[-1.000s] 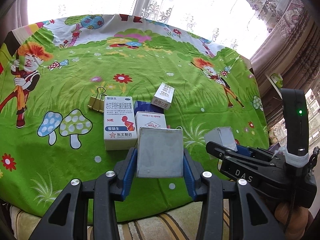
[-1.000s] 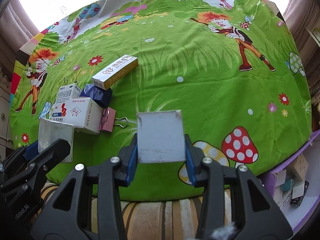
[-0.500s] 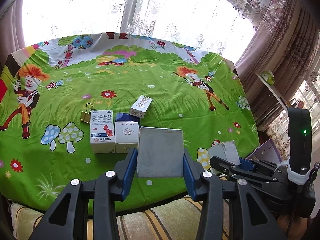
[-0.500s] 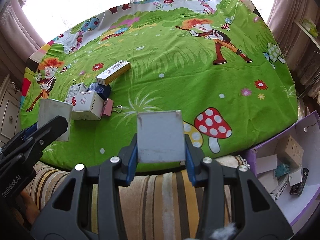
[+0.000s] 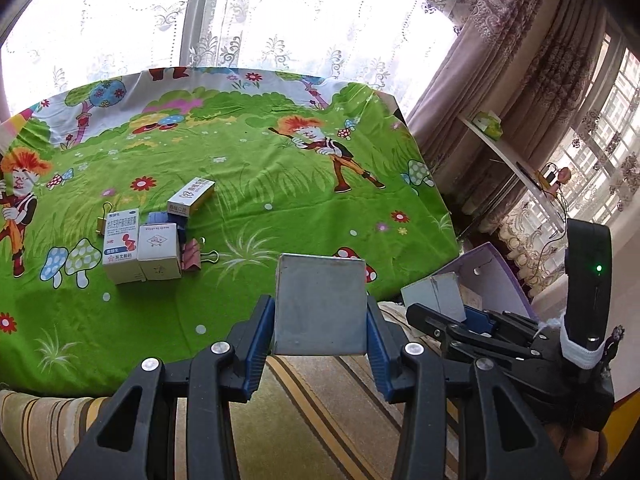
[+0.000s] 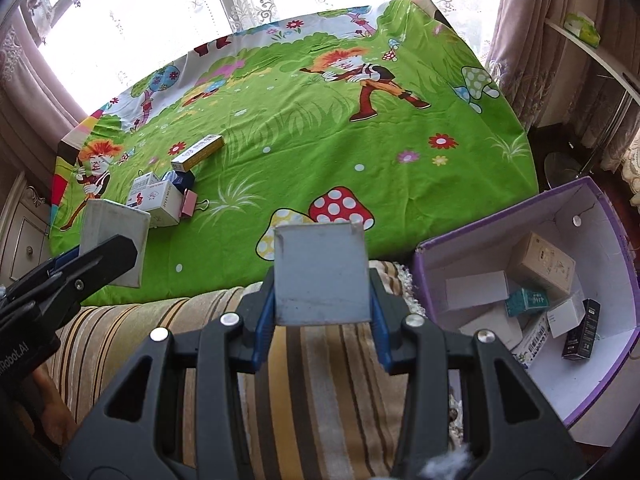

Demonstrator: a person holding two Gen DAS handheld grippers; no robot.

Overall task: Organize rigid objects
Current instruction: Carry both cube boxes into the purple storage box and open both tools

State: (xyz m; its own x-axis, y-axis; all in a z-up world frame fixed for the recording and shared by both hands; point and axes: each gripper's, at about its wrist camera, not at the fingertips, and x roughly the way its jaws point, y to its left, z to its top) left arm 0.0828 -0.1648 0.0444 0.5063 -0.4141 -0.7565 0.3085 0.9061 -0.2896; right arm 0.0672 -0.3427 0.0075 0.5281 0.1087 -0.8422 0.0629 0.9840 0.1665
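Note:
My left gripper is shut on a plain grey box, held above the near edge of the green cartoon cloth. My right gripper is shut on a second grey box, over the striped sofa edge beside the purple bin. Each gripper shows in the other's view: the right gripper at right, the left gripper at left. On the cloth lie a white medicine box, a white carton, a blue box and a yellow-edged box.
The purple bin holds several small boxes. A pink binder clip and a gold binder clip lie by the cluster. A striped sofa cushion runs along the near edge. Curtains and a shelf stand at right.
Both grippers, each still gripping its grey box, have drawn back from the cloth and risen, shifting right. The purple bin with its boxes has come into the right wrist view.

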